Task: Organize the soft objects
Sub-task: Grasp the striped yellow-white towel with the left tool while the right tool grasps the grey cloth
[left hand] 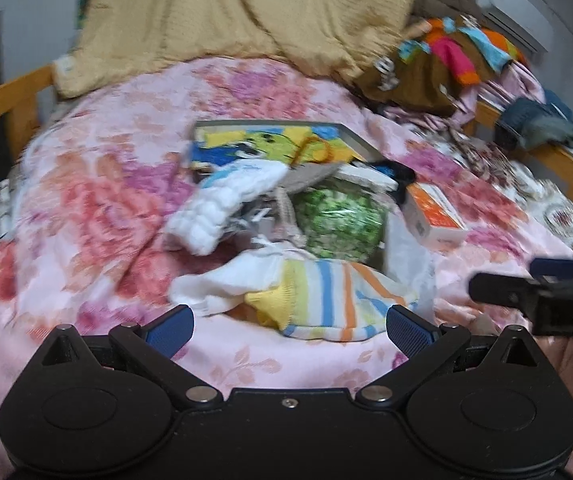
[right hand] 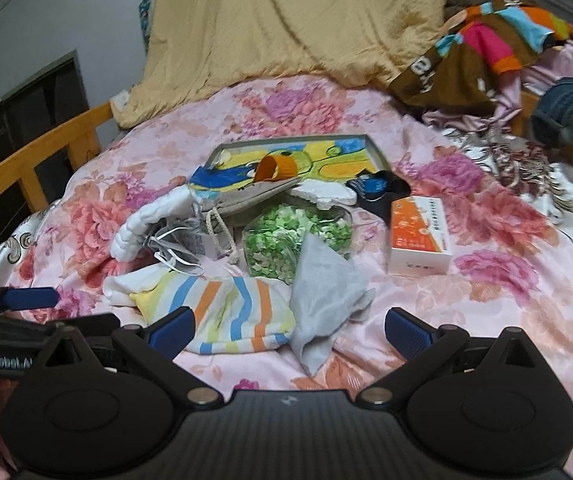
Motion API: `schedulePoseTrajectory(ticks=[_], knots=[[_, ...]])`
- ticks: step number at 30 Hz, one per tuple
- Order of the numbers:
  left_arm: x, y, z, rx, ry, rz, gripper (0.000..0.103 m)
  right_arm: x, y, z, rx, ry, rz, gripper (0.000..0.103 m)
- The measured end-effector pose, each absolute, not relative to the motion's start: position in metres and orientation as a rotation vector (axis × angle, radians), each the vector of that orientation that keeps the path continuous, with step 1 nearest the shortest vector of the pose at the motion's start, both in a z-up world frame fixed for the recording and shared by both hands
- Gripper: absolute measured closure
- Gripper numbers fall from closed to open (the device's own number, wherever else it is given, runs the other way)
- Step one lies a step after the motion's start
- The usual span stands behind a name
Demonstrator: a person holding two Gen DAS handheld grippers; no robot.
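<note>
A pile of soft things lies mid-bed on the pink floral sheet [left hand: 98, 184]. A striped sock [left hand: 326, 300] lies nearest, just beyond my open, empty left gripper [left hand: 289, 326]. Behind it are a white knit cloth [left hand: 222, 204] and a bag of green pieces [left hand: 338, 220]. In the right wrist view the striped sock [right hand: 230, 312] and a grey cloth [right hand: 322, 296] lie in front of my open, empty right gripper [right hand: 289, 328]. A beige drawstring pouch [right hand: 246, 200] and the green bag [right hand: 294, 236] sit behind.
A flat tray with a colourful picture [right hand: 326, 156] lies behind the pile, an orange-white box [right hand: 420, 236] to the right. A tan quilt [right hand: 286, 20] and heaped clothes [right hand: 486, 52] are at the back. Wooden bed rails [right hand: 34, 152] run along both sides.
</note>
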State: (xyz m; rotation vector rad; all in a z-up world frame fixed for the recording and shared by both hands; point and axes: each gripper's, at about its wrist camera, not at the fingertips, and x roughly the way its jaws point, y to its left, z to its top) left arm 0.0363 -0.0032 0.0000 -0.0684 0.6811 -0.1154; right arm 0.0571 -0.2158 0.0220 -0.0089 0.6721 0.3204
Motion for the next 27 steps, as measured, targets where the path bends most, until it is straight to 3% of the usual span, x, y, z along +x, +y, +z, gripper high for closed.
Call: schedulePoseTrajectory(ticks=[13, 22, 27], knots=[[0.096, -0.042, -0.021, 0.124, 0.827, -0.29, 0.001, 0.157, -0.219, 0.012, -0.032, 0.834, 0.321, 0.0], [0.124, -0.032, -0.049, -0.059, 0.965, -0.22, 0.004, 0.202, -0.222, -0.022, 0.068, 0.99, 0.335, 0.001], [0.136, -0.032, -0.054, -0.139, 0.962, -0.222, 0.008, 0.22, -0.226, -0.039, 0.139, 1.052, 0.322, 0.011]])
